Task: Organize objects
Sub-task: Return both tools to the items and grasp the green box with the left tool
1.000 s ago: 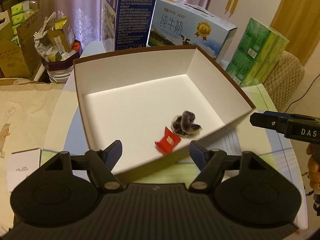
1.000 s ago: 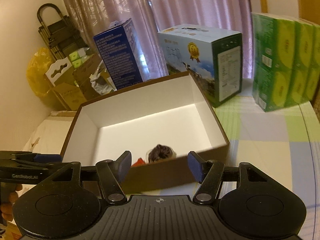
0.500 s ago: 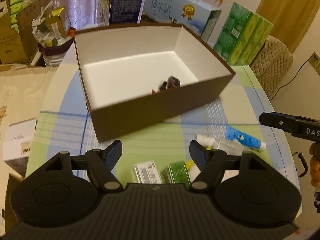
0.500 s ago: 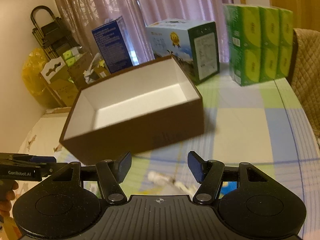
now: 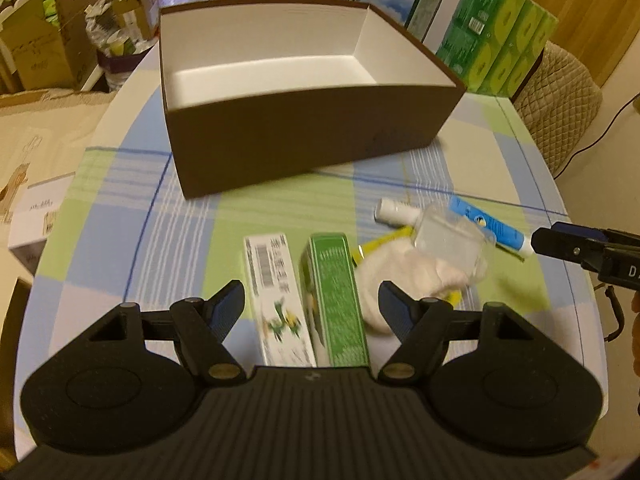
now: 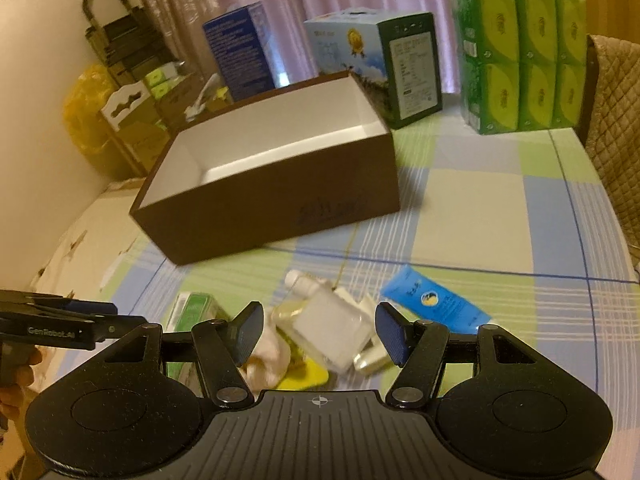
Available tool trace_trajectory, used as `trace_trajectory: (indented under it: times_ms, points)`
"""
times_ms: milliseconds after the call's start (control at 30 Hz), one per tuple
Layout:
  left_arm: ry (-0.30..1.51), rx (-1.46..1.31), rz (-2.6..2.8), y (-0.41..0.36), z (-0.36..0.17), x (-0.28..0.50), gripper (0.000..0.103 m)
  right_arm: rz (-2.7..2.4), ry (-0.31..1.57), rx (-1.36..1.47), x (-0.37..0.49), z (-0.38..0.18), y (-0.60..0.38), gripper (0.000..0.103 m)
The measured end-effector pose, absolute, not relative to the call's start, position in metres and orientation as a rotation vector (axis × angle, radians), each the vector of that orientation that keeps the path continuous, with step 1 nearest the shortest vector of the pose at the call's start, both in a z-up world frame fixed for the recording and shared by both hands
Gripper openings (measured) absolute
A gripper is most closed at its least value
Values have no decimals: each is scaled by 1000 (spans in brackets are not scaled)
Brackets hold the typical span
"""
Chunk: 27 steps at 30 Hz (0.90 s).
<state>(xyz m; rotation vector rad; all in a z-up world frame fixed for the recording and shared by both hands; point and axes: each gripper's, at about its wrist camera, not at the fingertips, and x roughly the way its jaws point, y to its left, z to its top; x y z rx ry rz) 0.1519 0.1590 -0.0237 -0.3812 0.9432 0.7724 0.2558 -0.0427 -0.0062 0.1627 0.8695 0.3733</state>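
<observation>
A brown box point(image 5: 304, 136) point(image 6: 272, 204) with a white inside stands open on the checked tablecloth. In front of it lies a heap: a white carton point(image 5: 276, 292), a green carton point(image 5: 336, 296) point(image 6: 192, 312), a white cloth point(image 5: 404, 280), a clear flat bottle point(image 5: 448, 236) point(image 6: 332, 328), a blue tube point(image 5: 486, 226) point(image 6: 432, 300) and a small white tube point(image 5: 394, 212). My left gripper point(image 5: 312, 312) hangs open over the two cartons. My right gripper point(image 6: 318, 332) is open above the clear bottle. Each gripper's tip shows at the edge of the other's view.
Behind the brown box stand a milk carton box point(image 6: 380, 64), a dark blue box point(image 6: 240, 48) and green tissue packs point(image 6: 520, 56). A quilted chair point(image 5: 560, 100) is at the right. Cardboard boxes point(image 5: 36, 40) crowd the left; a white box point(image 5: 36, 216) sits at the table's left edge.
Both grippers have pulled back from over the brown box toward the near side of the table. The heap of loose items has come into view beneath them; the box's contents are now hidden.
</observation>
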Motion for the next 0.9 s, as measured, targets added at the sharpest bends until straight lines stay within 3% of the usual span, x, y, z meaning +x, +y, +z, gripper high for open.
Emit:
trace_trajectory:
  times_ms: [233, 367, 900]
  points:
    - [935, -380, 805, 133, -33, 161, 66, 409, 890, 134, 242, -13, -63, 59]
    - [939, -373, 816, 130, -40, 166, 58, 401, 899, 146, 238, -18, -80, 59]
    - [1033, -340, 834, 148, -67, 190, 41, 323, 924, 202, 237, -27, -116, 59]
